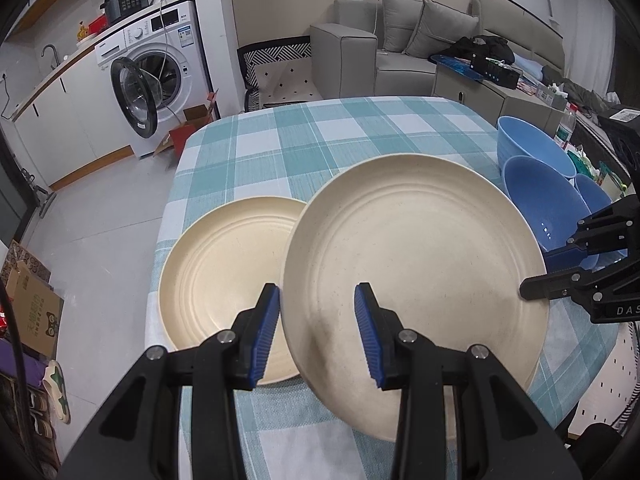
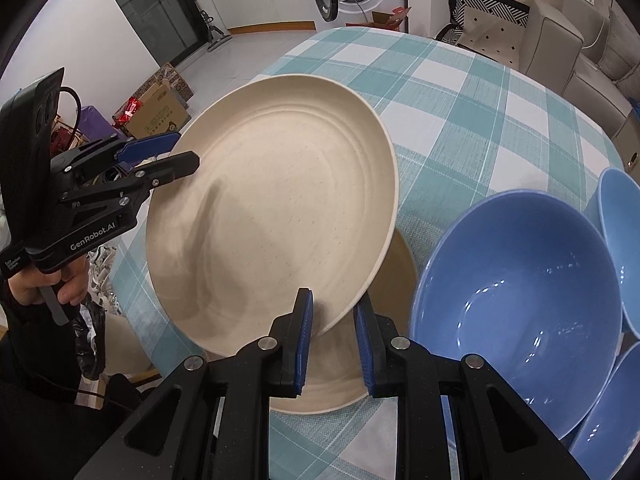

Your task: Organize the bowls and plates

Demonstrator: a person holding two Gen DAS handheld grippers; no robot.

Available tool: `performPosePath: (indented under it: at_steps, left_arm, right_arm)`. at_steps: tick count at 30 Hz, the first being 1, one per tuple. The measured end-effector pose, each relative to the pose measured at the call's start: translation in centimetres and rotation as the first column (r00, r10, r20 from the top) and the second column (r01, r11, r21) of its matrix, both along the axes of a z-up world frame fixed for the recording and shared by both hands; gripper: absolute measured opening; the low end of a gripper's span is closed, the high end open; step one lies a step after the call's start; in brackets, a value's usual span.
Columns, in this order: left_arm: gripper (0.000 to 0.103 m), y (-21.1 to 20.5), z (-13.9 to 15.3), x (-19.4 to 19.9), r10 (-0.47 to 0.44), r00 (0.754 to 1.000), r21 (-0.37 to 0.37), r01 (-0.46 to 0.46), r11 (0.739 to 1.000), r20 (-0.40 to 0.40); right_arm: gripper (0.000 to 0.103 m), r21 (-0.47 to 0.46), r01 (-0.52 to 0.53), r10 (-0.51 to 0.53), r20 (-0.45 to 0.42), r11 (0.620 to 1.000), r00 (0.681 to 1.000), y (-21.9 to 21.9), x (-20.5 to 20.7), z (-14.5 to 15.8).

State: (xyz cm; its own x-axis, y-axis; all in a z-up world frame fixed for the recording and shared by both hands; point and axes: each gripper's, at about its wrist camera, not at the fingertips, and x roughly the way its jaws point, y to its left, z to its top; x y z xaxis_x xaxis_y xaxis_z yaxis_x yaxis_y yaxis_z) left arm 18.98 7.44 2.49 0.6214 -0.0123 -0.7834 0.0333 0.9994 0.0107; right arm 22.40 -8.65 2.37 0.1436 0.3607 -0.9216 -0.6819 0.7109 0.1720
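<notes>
A large cream plate (image 1: 416,256) (image 2: 272,208) hangs tilted above the checked tablecloth (image 1: 320,136), carried at two places on its rim. My left gripper (image 1: 316,316) (image 2: 180,150) is shut on the rim nearest its camera, one pad under the plate and one on its inner face. My right gripper (image 2: 334,320) (image 1: 548,276) is shut on the opposite rim. A second cream plate (image 1: 224,280) (image 2: 340,380) lies flat on the cloth, partly hidden under the lifted one. Three blue bowls (image 2: 520,292) (image 1: 548,204) stand close together beside the right gripper.
The table's left edge drops to a floor with cardboard boxes (image 1: 36,308). A washing machine with its door open (image 1: 152,80) and a grey sofa (image 1: 400,48) stand beyond the table. A hand (image 2: 48,284) holds the left gripper's handle.
</notes>
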Motion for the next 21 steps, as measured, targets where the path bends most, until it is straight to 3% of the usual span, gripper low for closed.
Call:
performPosePath:
  at_steps: [21]
  left_arm:
    - [0.038,-1.9,-1.6,-0.4,-0.050,0.998,0.012,0.051,0.999,-0.046]
  right_arm:
    - [0.021,-0.010,0.021,-0.022,-0.081,1.000,0.996,-1.9,-1.8,-2.4]
